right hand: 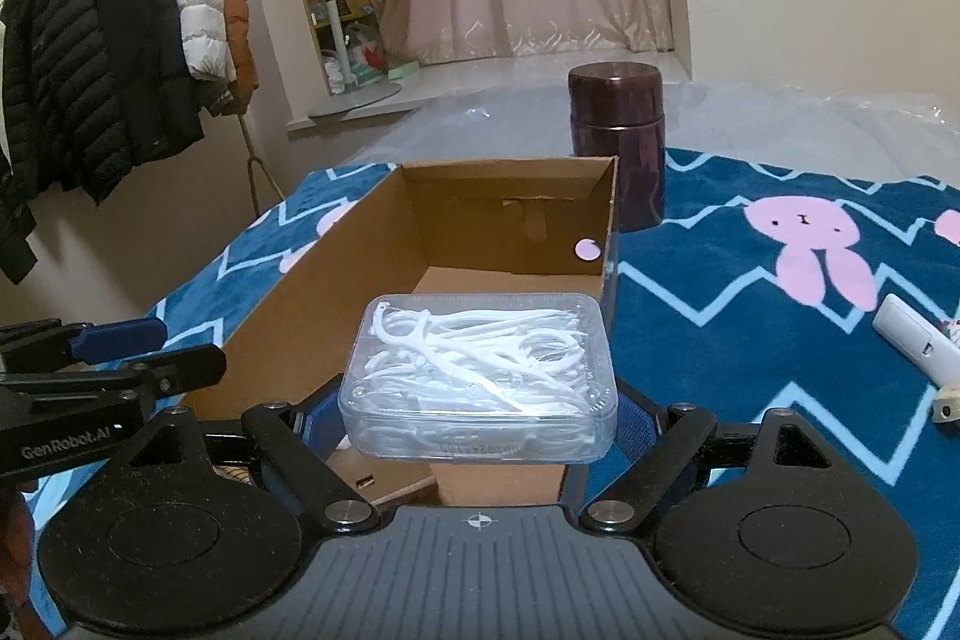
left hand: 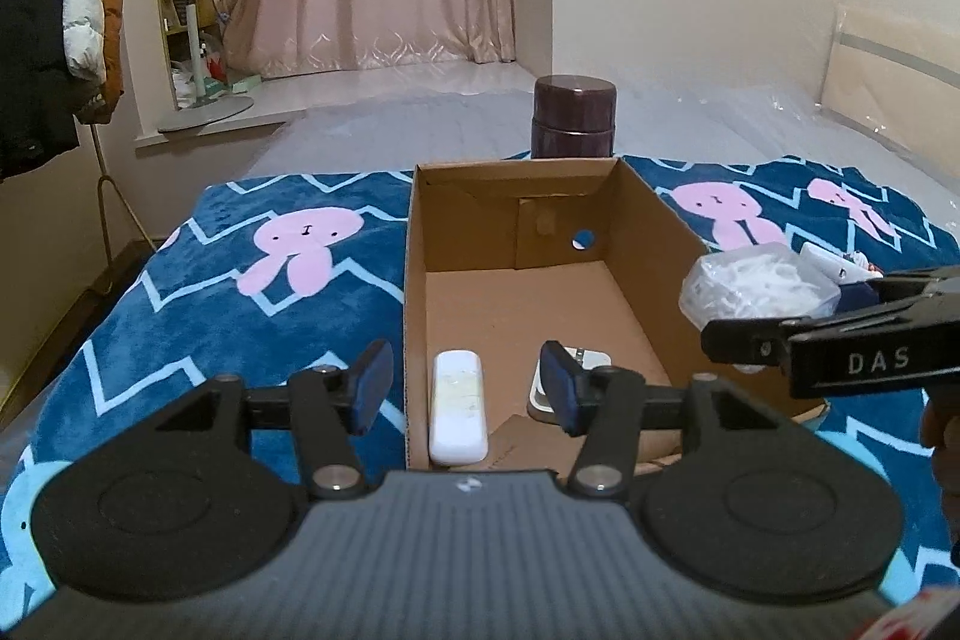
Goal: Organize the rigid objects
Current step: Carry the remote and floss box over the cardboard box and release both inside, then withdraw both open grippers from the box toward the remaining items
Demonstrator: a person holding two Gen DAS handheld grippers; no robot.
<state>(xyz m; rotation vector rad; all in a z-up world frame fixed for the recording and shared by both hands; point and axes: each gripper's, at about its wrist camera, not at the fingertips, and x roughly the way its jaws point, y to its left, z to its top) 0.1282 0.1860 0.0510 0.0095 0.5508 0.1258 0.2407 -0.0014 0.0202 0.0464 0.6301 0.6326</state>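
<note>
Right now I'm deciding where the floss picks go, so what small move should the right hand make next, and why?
Probably ease the right gripper forward and down over the cardboard box, then release. Its jaws grip the clear case of floss picks at the box's near end, and the floor ahead looks bare. The left gripper stands open over the white remote, already inside.

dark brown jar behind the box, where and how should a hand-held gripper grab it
Probably on the lower body of the dark brown jar, just under the wider lid, coming in level from the right side. It stands upright on the blanket, and the cardboard box hides its near-left side, while the step under the lid could stop it slipping down.
</note>
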